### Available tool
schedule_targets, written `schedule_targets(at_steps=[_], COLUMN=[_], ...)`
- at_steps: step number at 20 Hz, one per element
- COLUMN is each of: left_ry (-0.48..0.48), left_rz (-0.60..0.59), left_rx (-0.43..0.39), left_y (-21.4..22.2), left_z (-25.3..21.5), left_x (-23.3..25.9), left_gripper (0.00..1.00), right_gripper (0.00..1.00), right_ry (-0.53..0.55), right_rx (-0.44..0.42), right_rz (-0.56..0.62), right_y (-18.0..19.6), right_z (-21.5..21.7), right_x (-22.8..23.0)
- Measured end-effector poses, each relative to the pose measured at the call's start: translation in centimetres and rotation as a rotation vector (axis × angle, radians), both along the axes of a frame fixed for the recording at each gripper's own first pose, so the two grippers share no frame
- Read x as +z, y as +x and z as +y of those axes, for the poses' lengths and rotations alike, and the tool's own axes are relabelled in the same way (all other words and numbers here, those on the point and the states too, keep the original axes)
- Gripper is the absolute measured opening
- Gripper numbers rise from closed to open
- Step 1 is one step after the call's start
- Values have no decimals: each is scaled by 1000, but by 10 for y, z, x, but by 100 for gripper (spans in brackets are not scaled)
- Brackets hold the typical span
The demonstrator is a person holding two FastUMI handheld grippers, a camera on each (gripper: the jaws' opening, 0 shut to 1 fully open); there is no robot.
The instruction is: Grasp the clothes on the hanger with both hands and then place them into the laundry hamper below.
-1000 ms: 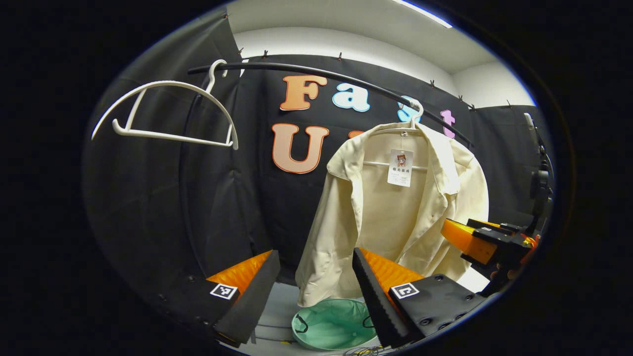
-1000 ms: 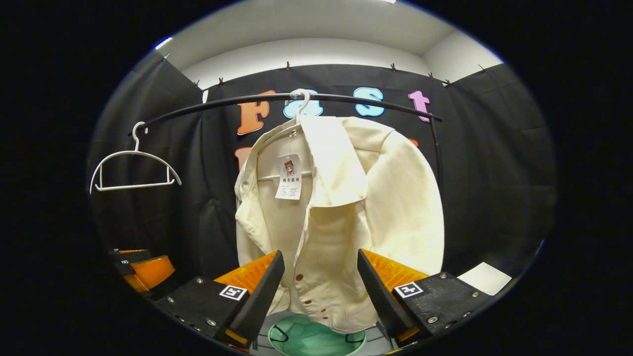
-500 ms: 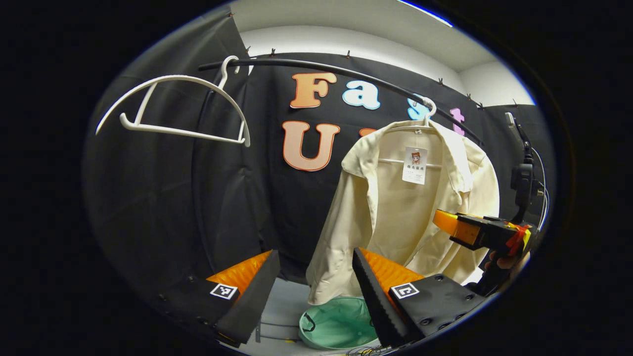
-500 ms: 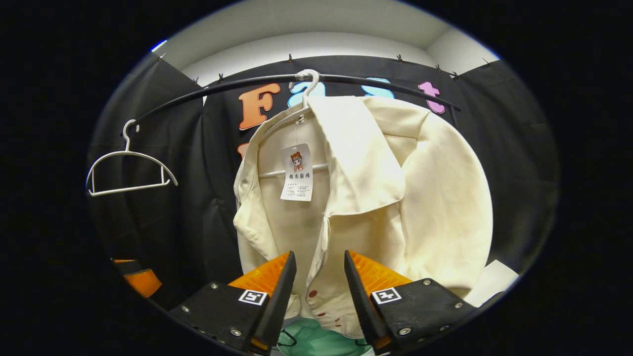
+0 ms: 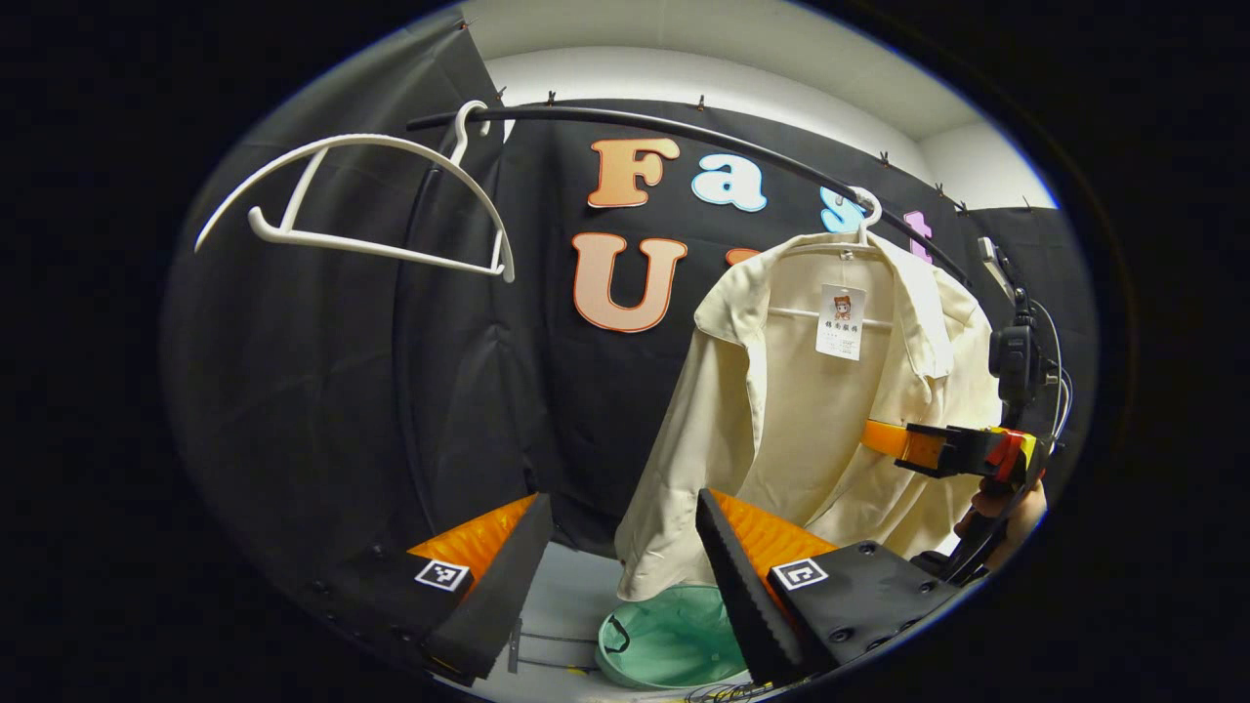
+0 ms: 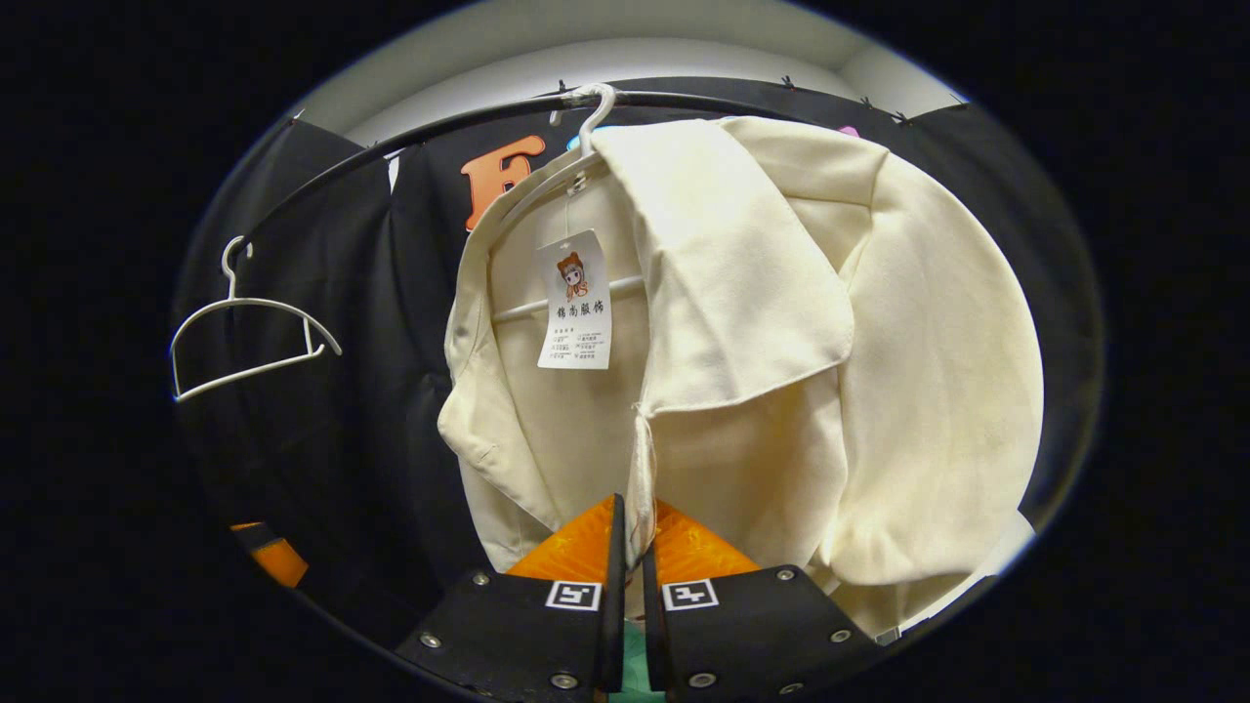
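Jaws of the right gripper stand nearly together, pinching the front placket edge of the cream shirt between both fingers; jaws of the left gripper stand wide apart with nothing between them.

Cream shirt hangs on a white hanger hooked over the black rail. In the right gripper view it takes up the centre and the 3 o'clock side, front open, collar folded out, a paper tag dangling at the neck. In the left gripper view the shirt sits at 3 o'clock, well apart from the left fingers.

Around it: an empty white hanger hangs on the same rail at 10 o'clock in the left gripper view, and at 9 o'clock in the right gripper view.

Left gripper view also shows the right gripper from the side at 3 o'clock, reaching into the shirt front, with part of a hand behind it.

Green laundry hamper sits on the floor at 6 o'clock in the left gripper view, below the shirt hem; its contents cannot be told, as the left gripper's finger hides part of it. In the right gripper view a sliver of green shows between the finger bases.
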State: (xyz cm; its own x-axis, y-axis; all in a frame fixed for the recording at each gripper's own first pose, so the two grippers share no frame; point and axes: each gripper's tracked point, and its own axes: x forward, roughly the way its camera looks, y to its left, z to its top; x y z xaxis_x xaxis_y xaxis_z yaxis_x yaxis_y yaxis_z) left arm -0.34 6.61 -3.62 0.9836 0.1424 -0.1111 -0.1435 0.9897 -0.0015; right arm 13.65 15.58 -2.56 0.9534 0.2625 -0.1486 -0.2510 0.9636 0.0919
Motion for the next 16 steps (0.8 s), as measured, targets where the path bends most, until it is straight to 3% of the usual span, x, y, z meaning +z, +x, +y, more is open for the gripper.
schedule_targets(at_steps=[3,14,16], left_ry=[6,-26,-15], left_rz=[-6,7,-4], left_rx=[-16,-172,-198], left_y=[8,58,73], left_z=[-4,-56,-65], left_x=[2,1,6], left_gripper=[97,100,97], right_gripper=[1,1,1], right_ry=[-10,-8,-11], right_rx=[-5,-64,-72], right_rz=[-11,-36,-44], right_y=[-3,-21,-22], right_z=[-5,-46,-50], right_x=[3,19,22])
